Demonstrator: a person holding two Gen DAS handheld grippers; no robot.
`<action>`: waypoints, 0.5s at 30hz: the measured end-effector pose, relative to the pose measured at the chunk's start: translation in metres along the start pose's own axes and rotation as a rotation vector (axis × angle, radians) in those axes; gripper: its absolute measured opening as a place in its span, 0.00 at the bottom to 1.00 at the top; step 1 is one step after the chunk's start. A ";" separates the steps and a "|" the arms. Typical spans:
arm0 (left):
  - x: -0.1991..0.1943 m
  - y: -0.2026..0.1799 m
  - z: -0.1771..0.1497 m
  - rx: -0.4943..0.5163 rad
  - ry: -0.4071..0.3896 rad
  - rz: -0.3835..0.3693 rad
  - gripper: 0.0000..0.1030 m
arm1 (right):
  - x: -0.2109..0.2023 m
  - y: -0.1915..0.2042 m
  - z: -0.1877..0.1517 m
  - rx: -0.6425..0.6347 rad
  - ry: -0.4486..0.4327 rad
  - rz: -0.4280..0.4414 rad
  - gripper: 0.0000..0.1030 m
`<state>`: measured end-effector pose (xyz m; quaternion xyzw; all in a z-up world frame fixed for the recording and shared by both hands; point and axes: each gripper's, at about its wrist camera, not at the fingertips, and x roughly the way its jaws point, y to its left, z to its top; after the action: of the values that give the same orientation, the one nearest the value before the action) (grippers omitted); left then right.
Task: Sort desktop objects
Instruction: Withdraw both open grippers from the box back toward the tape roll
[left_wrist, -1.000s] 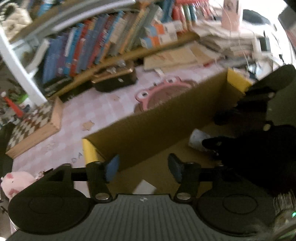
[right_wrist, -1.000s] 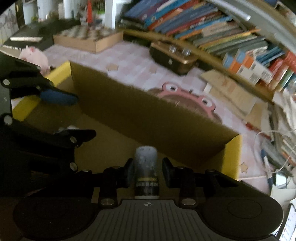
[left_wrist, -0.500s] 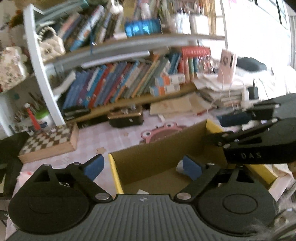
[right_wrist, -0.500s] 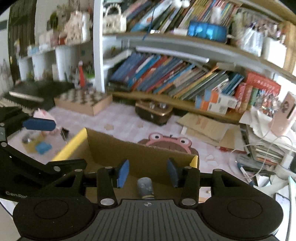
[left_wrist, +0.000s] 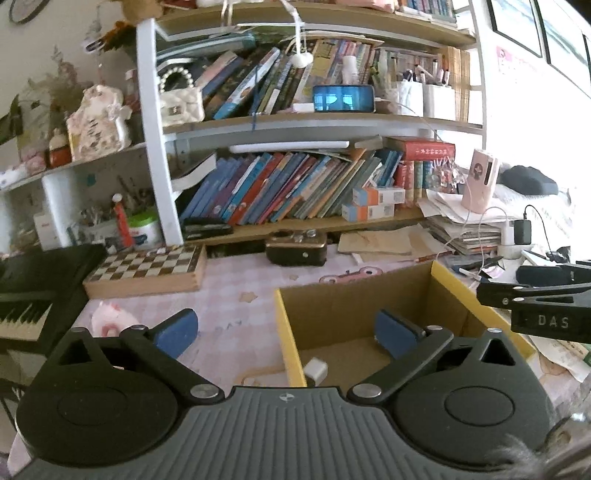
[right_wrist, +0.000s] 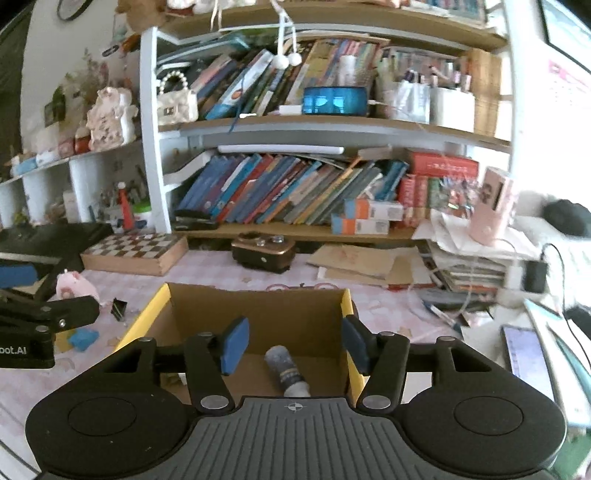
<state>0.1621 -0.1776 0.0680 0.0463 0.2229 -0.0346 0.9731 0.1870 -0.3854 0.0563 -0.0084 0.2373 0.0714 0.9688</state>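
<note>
An open cardboard box (left_wrist: 354, 299) with yellow flaps stands on the pink checked desk. My left gripper (left_wrist: 286, 330) hovers above the box's left wall; its jaws are opening wide with nothing between them. A small white item (left_wrist: 316, 370) lies on the box floor below it. My right gripper (right_wrist: 294, 345) hangs above the same box (right_wrist: 258, 306), its jaws opening too and gripping nothing. A grey bottle (right_wrist: 288, 369) lies loose on the box floor under it. The right gripper's fingers (left_wrist: 532, 291) show at the right edge of the left wrist view.
A pink plush pig (right_wrist: 75, 286), a black binder clip (right_wrist: 119, 308) and a blue block (right_wrist: 83, 339) lie left of the box. Behind it are a chessboard box (left_wrist: 147, 269), a brown case (left_wrist: 295, 251) and packed bookshelves. Papers, cables and a tablet (right_wrist: 524, 354) crowd the right side.
Both grippers rose and drew back out of the box. The right gripper let go of the grey bottle, which now lies in the box. Both pairs of jaws spread wider.
</note>
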 end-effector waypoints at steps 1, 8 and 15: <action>-0.004 0.002 -0.004 -0.005 0.003 0.000 1.00 | -0.005 0.003 -0.003 0.002 -0.002 -0.010 0.57; -0.021 0.020 -0.039 -0.025 0.065 -0.012 1.00 | -0.034 0.029 -0.029 0.003 0.017 -0.054 0.63; -0.040 0.037 -0.081 -0.036 0.122 -0.035 1.00 | -0.053 0.059 -0.060 0.027 0.064 -0.112 0.64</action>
<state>0.0950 -0.1305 0.0159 0.0270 0.2829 -0.0446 0.9577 0.1045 -0.3371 0.0281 -0.0107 0.2681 0.0137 0.9632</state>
